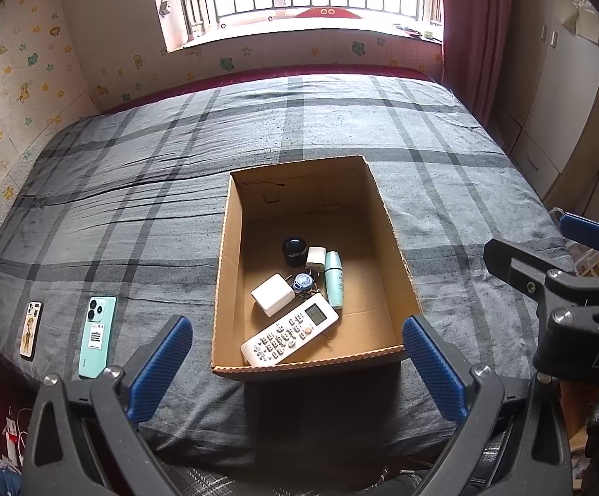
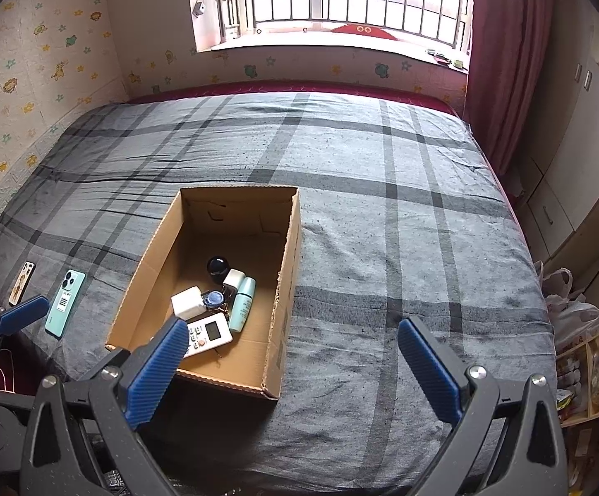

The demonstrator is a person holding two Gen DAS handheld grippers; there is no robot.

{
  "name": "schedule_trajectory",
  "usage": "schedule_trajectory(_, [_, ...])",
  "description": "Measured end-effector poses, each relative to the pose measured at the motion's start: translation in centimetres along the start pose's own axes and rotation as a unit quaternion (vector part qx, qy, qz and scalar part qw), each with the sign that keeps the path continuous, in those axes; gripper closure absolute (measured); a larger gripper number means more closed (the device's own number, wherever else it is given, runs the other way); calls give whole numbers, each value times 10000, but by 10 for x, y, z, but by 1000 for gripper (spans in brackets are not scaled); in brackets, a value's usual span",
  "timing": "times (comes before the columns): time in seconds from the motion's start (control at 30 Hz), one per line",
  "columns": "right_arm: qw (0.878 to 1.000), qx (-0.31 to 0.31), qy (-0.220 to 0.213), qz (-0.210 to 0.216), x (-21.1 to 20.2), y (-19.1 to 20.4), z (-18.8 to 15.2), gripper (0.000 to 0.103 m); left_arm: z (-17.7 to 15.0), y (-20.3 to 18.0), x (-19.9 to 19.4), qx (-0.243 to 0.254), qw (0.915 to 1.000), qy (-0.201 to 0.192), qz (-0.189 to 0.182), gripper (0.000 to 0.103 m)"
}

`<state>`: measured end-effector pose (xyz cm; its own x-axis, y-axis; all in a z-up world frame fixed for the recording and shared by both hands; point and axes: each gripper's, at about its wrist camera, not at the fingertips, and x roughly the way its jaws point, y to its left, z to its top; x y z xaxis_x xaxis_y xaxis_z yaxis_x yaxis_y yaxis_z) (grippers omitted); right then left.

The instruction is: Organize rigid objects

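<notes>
Left wrist, teal phone (image 1: 97,337) beside left tongs (image 1: 295,372), tongs spread wide

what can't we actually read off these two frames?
- Remote: in the right wrist view its near end sits behind a blue pad of the right gripper.
- Key bunch: too small in both views to count keys.
- Phone label: text too small.
- Box near wall: its inner face is hidden in both views.
- Left gripper: open, but the handle and hand are cut off by the bottom edge.
</notes>
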<state>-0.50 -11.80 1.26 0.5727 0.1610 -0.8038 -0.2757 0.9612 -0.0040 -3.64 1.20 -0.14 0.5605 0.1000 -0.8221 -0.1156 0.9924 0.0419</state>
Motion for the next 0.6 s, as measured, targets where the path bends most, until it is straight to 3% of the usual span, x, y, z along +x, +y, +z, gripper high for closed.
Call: schedule_trajectory(0.6, [10000, 13, 53, 37, 1, -1, -2, 0, 1, -4, -3, 52, 10000, -47, 4, 0])
